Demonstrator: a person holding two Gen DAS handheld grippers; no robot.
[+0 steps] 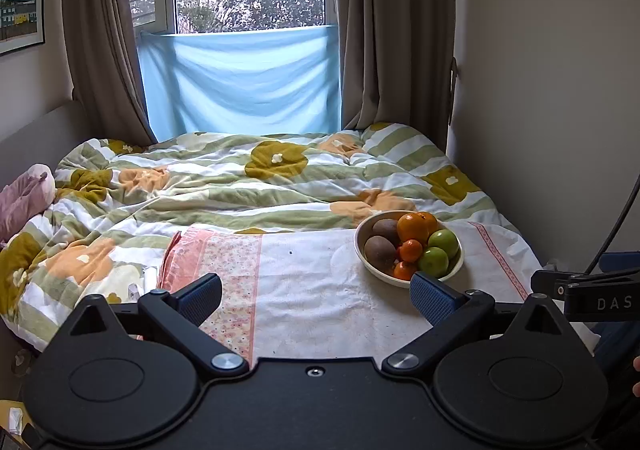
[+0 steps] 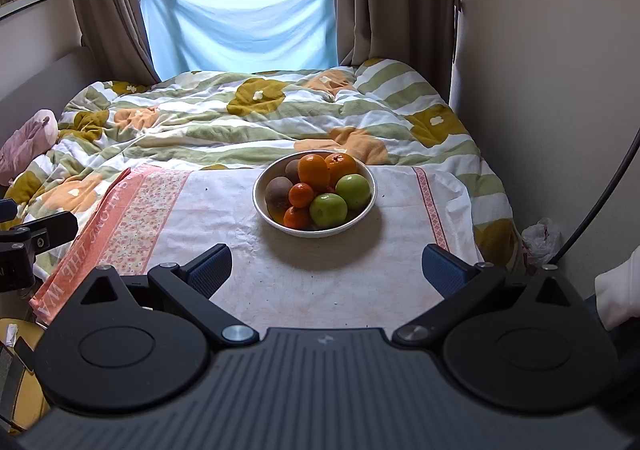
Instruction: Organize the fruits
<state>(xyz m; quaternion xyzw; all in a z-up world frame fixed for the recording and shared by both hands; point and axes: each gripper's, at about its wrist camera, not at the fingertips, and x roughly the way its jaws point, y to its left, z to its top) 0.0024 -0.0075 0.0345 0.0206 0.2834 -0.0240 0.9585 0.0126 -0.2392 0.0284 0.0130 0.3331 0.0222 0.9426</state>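
Cloth [image 2: 320,278], fruit bowl [image 2: 316,231], duvet [image 2: 224,122] behind

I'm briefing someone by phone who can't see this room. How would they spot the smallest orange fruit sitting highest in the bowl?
Start at the bed, where a white cloth with pink borders lies at the near end. On it sits a cream bowl of fruit. The small tangerine lies in the middle of the pile, between a brown kiwi and a green apple, smaller than the oranges behind.

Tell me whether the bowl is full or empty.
Full. The bowl is heaped above its rim with kiwis, oranges and green apples.
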